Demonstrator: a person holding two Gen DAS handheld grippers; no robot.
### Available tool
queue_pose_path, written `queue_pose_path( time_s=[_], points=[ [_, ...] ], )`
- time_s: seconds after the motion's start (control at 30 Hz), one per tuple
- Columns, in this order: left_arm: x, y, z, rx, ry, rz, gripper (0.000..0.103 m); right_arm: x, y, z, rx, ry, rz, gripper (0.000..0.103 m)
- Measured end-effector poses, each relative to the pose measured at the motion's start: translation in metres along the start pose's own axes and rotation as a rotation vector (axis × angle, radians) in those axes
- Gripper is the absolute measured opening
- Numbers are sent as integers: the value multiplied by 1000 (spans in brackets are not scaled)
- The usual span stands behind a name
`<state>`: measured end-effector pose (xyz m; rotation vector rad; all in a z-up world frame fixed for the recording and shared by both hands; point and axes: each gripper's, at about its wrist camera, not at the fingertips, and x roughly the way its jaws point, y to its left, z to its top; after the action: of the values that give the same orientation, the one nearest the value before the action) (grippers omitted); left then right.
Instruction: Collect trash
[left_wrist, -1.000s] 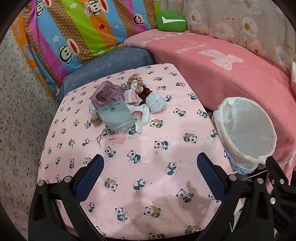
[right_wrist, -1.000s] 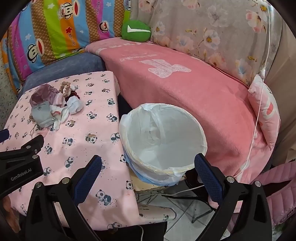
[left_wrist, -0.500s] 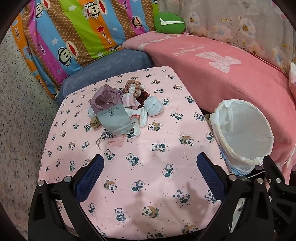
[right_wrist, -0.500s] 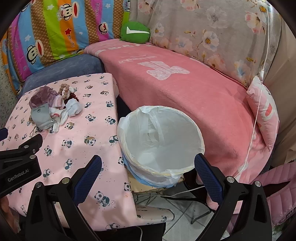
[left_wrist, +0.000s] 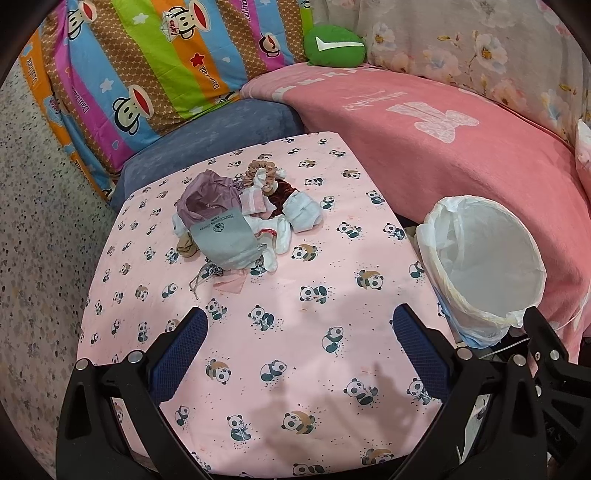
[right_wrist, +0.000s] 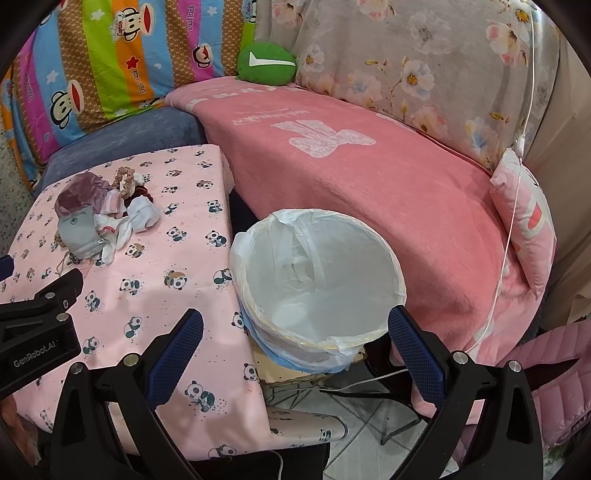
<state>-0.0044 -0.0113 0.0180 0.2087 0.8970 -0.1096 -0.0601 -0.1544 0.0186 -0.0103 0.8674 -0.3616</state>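
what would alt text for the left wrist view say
An open left hand-held gripper hovers over a panda-print table, short of a pile of trash. A white-lined bin stands to the right, against a pink sofa.

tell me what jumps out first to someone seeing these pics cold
The heap of trash on the far left part of the panda-print table draws the eye: crumpled wrappers, tissues and a grey pouch. Next comes the white-lined bin standing off the table's right edge, apparently empty. Both grippers, left gripper and right gripper, are open and hold nothing.
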Motion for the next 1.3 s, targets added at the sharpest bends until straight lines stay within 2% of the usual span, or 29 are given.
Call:
queue_pose_path(
  time_s=[1.3],
  points=[
    [-1,-5,3,13,-12,2,96,2,-5,2,8,-1,-16,98]
  ],
)
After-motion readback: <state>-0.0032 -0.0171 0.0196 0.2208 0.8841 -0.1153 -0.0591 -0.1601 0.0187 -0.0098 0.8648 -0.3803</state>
